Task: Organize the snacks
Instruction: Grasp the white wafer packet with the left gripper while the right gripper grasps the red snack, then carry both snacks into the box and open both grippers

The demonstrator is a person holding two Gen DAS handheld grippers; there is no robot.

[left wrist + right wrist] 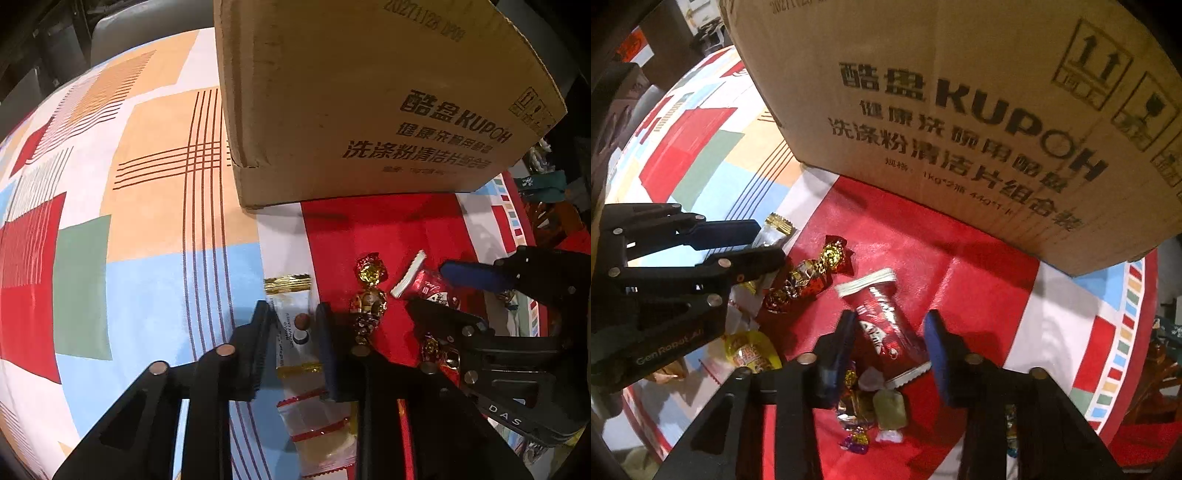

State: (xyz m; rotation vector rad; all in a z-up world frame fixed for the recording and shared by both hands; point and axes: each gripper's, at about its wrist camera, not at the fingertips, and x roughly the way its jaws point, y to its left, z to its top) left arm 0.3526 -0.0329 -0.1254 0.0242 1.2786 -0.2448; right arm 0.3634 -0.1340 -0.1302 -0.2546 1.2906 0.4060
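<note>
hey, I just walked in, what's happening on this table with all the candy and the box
A person with a gripper in each hand is sorting snacks on a patterned tablecloth beside a large cardboard box. The left gripper is open, its fingers straddling a white snack packet with gold ends. The right gripper is open around a red wrapped bar. Gold and red foil candies lie between them. Nothing is lifted yet.

Warm indoor light, strong fisheye bending in both views.

Glare is seen on the shiny candy wrappers [812, 277] and the red cloth [923, 240]; a soft shadow is thrown under the cardboard box [369, 110]. Corners are dark, edges slightly blurred.
</note>
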